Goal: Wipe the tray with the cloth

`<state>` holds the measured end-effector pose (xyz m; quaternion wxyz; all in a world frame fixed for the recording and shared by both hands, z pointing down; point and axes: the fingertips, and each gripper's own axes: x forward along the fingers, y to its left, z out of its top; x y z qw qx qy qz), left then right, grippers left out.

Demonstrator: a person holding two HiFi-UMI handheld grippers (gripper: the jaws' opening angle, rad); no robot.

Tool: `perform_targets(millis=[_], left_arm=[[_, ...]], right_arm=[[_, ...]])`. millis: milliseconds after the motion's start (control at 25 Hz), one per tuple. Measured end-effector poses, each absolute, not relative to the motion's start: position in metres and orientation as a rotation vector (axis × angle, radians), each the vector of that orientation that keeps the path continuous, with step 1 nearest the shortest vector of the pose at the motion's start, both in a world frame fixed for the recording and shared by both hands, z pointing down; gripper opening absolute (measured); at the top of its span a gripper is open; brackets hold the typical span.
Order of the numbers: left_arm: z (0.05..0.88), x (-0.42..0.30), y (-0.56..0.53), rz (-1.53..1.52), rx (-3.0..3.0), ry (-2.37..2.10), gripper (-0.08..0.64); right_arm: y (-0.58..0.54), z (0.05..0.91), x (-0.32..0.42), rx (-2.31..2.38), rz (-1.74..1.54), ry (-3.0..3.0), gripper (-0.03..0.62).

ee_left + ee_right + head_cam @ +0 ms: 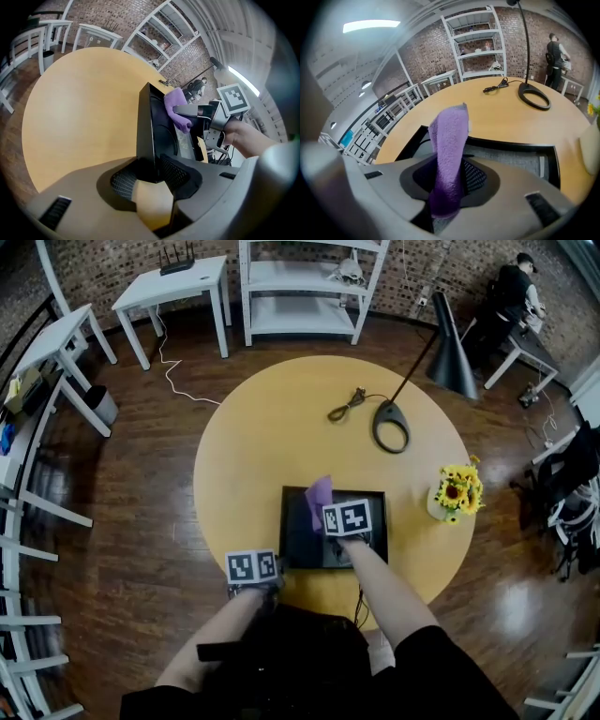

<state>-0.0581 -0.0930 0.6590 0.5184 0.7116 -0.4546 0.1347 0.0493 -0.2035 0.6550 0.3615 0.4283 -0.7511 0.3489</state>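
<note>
A black lamp and sunflowers stand on the round table.

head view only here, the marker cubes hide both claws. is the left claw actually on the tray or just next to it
Observer: On it. In the left gripper view the left claw has a corner of the black tray between its jaws, and the pads look pressed against the tray's wall.
Operator: ok and the right claw, does it really have the cloth
Observer: Yes. The right gripper view shows the purple cloth pinched between the jaws of the right claw, with its free end sticking out ahead of the claw over the tray.
</note>
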Motion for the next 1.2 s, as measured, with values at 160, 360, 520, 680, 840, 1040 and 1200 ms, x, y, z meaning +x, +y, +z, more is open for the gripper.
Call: perform_targets(millis=[160,360,520,680,840,1040,1200], left_arm=[[0.659,-0.058,-0.094,0.311,1.705,-1.089,0.149],[0.653,-0.061,-0.090,0.270,1.695,-1.088,0.124],[0.650,-0.061,-0.090,0.276,1.742,-1.085,0.118],[0.652,-0.062,-0.092,0.264,1.729,-1.093,0.115],[0.653,-0.065,-0.092,0.237,1.711,-1.099,0.118],[0.657,-0.067,-0.094,0.217,1.697,-1.136,0.120],[0.655,-0.063,-0.095,0.199,1.732,-1.112,0.115]], right_arm=[[-0.193,0.634,0.024,1.079,0.835,-1.991,0.118],[-0.154,0.631,-0.031,0.938,0.916,-2.051,0.118],[-0.137,0.658,-0.022,0.912,0.829,-1.967,0.120],[-0.134,0.659,0.000,0.936,0.757,-1.956,0.120],[-0.134,0.657,0.030,1.013,0.797,-1.961,0.120],[-0.125,0.671,0.074,1.100,0.837,-1.858,0.120],[-0.120,0.673,0.082,1.149,0.898,-1.871,0.118]])
